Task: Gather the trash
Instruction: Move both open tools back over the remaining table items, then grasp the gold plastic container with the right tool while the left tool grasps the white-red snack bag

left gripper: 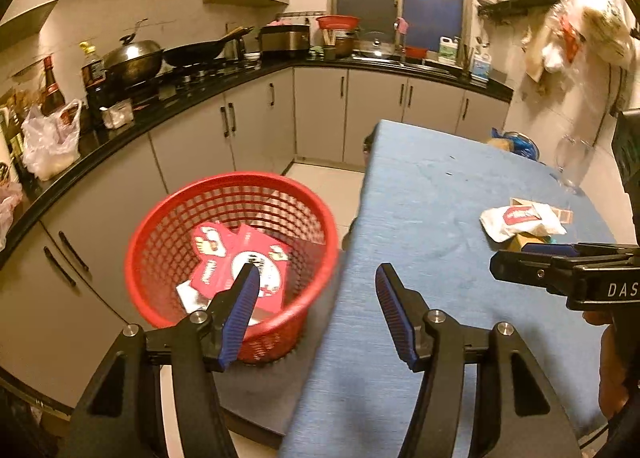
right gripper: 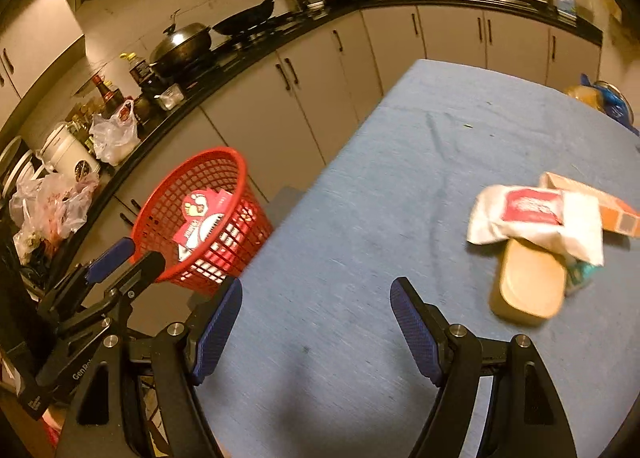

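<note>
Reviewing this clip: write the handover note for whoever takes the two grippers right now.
Left gripper: open, empty, above the gap between red basket and table.
Right gripper: open, empty, over the blue tabletop.
Done: red printed carton lies in the basket.
Left: white wrapper, orange box and tan tub piled on the table's right side.

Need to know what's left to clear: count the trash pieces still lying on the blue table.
3, in one pile near the right edge: a white wrapper on top, a tan tub under it, an orange carton behind. A teal scrap beside the tub may be a fourth.
</note>
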`<state>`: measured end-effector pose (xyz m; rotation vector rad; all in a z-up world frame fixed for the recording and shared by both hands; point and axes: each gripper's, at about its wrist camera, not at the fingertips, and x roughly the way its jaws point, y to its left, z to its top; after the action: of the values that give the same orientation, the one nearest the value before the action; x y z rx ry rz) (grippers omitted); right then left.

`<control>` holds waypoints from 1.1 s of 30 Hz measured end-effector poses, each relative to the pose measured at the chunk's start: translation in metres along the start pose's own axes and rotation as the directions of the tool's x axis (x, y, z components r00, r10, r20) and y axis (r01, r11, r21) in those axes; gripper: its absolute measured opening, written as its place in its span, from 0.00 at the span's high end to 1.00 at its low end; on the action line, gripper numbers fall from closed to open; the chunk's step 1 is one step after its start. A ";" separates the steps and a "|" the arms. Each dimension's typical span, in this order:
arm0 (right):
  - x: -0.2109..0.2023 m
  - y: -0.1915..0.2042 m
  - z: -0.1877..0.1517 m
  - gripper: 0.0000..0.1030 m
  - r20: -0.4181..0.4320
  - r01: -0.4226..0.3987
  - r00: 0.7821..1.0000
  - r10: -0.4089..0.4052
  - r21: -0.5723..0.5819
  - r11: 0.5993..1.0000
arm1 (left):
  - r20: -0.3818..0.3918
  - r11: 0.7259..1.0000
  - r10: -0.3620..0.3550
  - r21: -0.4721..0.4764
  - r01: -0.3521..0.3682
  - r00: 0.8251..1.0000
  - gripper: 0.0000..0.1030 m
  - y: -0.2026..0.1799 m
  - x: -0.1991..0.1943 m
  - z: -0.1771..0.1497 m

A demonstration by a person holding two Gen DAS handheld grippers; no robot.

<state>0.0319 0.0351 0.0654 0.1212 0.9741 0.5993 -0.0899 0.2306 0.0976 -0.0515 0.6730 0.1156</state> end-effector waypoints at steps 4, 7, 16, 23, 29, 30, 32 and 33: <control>-0.016 -0.017 -0.010 0.22 0.027 0.010 1.000 -0.010 0.015 1.000 | -0.012 1.000 -0.022 0.021 0.022 1.000 0.42 -0.019 0.002 -0.003; -0.027 -0.030 -0.017 0.22 0.040 0.003 0.999 -0.004 0.040 0.999 | -0.025 0.998 -0.035 0.043 0.036 0.999 0.42 -0.033 0.005 -0.005; -0.053 -0.081 -0.035 0.22 0.072 -0.008 0.997 -0.002 0.138 0.990 | -0.055 0.993 -0.067 0.091 0.072 0.996 0.42 -0.071 0.013 -0.010; -0.072 -0.123 -0.041 0.22 0.111 0.005 0.993 -0.031 0.221 0.975 | -0.090 0.989 -0.097 0.107 0.106 0.991 0.42 -0.093 0.021 -0.015; -0.063 -0.148 -0.044 0.22 0.086 0.040 0.994 -0.065 0.269 0.962 | -0.132 0.982 -0.139 0.106 0.154 0.981 0.42 -0.116 0.038 -0.017; -0.061 -0.150 -0.044 0.22 0.083 0.044 0.994 -0.069 0.274 0.961 | -0.132 0.982 -0.146 0.103 0.161 0.980 0.42 -0.120 0.041 -0.016; -0.054 -0.149 -0.044 0.22 0.074 0.069 0.993 -0.092 0.276 0.959 | -0.132 0.981 -0.152 0.103 0.166 0.980 0.42 -0.126 0.046 -0.014; -0.050 -0.148 -0.042 0.22 0.070 0.083 0.992 -0.105 0.270 0.959 | -0.134 0.980 -0.154 0.103 0.168 0.979 0.42 -0.129 0.050 -0.014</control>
<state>0.0395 -0.1214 0.0260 0.3354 0.9700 0.3704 -0.0441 0.1055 0.0571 -0.0036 0.7971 -0.0828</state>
